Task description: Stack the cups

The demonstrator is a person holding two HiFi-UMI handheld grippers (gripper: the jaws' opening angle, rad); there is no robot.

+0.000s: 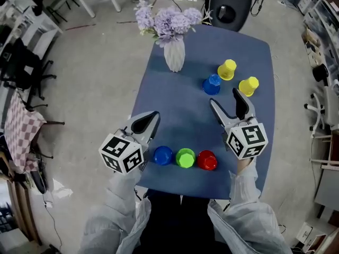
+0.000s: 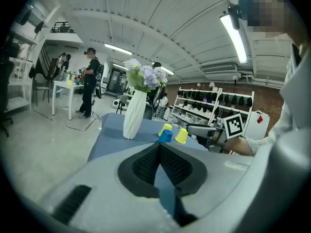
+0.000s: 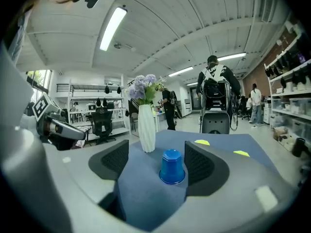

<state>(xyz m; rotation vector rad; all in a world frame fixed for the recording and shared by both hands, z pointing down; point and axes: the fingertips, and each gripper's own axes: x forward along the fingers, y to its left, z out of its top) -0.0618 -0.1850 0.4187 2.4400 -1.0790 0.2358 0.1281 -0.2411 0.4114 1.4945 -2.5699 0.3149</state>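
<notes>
On the blue table (image 1: 180, 105), an upside-down blue cup (image 1: 212, 84) stands between two yellow cups (image 1: 227, 69) (image 1: 248, 85) at the far right. Along the near edge stand a blue cup (image 1: 163, 155), a green cup (image 1: 185, 157) and a red cup (image 1: 207, 160). My right gripper (image 1: 225, 100) is open and points at the far blue cup (image 3: 172, 167), which stands just beyond its pads (image 3: 198, 163), untouched. My left gripper (image 1: 145, 123) hovers above the near blue cup, and its pads (image 2: 146, 164) meet at the tip with nothing between them.
A white vase (image 1: 175, 54) of purple flowers stands at the table's far middle. A black office chair (image 1: 228, 7) sits beyond the far edge. A checkered cloth (image 1: 18, 128) hangs at the left, and people stand at benches in the background (image 2: 90, 81).
</notes>
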